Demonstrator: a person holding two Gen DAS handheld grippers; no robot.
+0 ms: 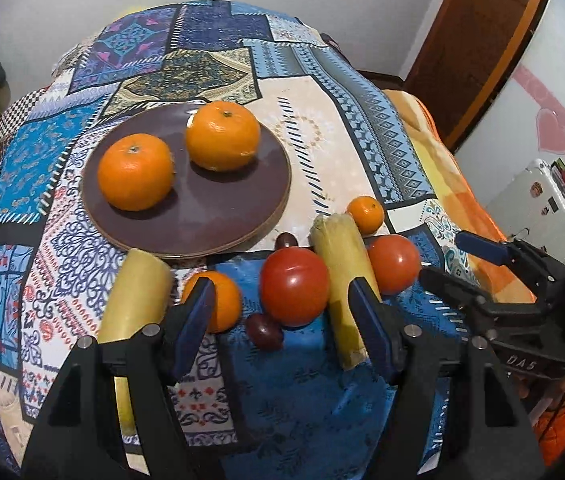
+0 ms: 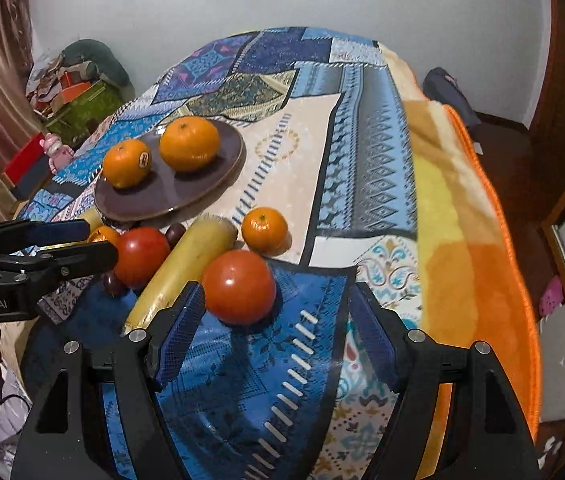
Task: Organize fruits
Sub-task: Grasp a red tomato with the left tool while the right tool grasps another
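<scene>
A brown plate on the patterned cloth holds two large oranges. In front of it lie two red tomatoes, two yellow corn-like cylinders, two small oranges and two dark plums. My left gripper is open, just short of the near tomato, small orange and plum. My right gripper is open, just behind the right tomato; it also shows in the left wrist view.
An orange and yellow blanket hangs over the right edge. A white appliance stands to the right, a cluttered corner to the back left. Bare cloth lies right of the plate.
</scene>
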